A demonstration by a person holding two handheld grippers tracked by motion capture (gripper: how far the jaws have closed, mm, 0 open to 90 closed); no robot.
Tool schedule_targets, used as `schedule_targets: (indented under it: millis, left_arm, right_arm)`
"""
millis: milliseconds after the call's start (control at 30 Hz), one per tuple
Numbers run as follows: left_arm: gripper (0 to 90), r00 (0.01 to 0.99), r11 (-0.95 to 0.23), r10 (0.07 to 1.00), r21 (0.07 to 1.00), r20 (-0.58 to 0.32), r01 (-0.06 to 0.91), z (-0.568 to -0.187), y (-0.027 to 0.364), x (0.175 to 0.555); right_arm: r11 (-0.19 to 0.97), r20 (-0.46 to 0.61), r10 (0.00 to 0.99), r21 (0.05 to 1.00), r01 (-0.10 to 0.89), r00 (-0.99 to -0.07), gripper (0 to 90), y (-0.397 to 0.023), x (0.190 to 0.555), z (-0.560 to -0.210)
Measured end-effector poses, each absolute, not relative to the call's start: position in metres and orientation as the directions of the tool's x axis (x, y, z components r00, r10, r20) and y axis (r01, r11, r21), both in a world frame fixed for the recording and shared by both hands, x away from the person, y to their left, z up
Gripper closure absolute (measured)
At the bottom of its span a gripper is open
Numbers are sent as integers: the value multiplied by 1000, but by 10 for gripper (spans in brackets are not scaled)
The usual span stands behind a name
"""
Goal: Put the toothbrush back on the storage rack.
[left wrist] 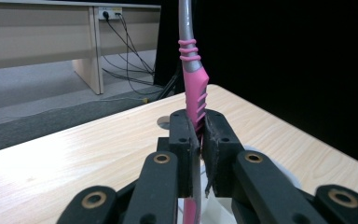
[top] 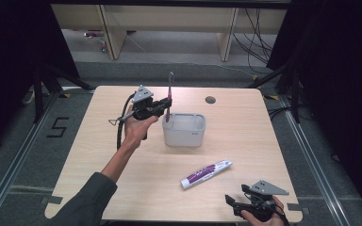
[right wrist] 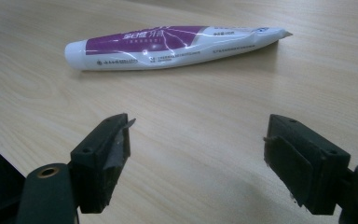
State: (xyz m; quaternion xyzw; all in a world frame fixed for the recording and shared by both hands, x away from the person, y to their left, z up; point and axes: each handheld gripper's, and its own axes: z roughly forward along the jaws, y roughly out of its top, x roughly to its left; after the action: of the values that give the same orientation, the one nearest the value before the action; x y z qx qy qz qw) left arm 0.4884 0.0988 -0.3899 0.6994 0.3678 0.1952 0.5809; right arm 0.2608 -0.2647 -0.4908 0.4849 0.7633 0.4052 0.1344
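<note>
Bare tabletop [top: 103, 155] at left, container [top: 184, 130] (centre), toothpaste tube [top: 206, 173] near right

Grey floor [top: 179, 56], pale desk [top: 169, 21] behind (cables [top: 257, 37] dangling), dark sides.

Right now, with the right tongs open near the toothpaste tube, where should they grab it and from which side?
Probably across the round, fuller half of the toothpaste tube near its cap end, coming down from above. It lies flat on the table, so only its long sides are free, and the crimped end is thin. The right tongs stand open, wide enough to straddle it.
</note>
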Motion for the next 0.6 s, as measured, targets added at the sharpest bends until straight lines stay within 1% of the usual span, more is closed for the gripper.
schedule_targets:
  millis: [67, 133, 233, 267, 300, 600]
  left_arm:
    - [818, 652, -42, 739, 953, -172, 299, -393, 99, 490]
    - [818, 653, -44, 737, 952, -173, 302, -398, 98, 490]
    - [818, 643, -45, 745, 949, -176, 313, -404, 99, 492]
    - [818, 641, -46, 747, 949, -175, 313, -405, 99, 493]
    - [818, 642, -47, 746, 948, -175, 313, -406, 99, 493]
    - [818, 632, -61, 756, 942, -173, 330, -415, 98, 494]
  right_arm:
    - [204, 186, 848, 749, 630, -496, 231, -265, 261, -490]
    - [191, 197, 853, 744, 640, -484, 231, -264, 260, -490]
    - [201, 190, 848, 748, 633, -494, 231, -265, 261, -491]
    - [194, 204, 847, 741, 643, -491, 230, -264, 260, -491]
    - [226, 160, 848, 753, 617, -506, 231, -267, 262, -491]
    - [230, 155, 847, 756, 613, -509, 230, -267, 262, -491]
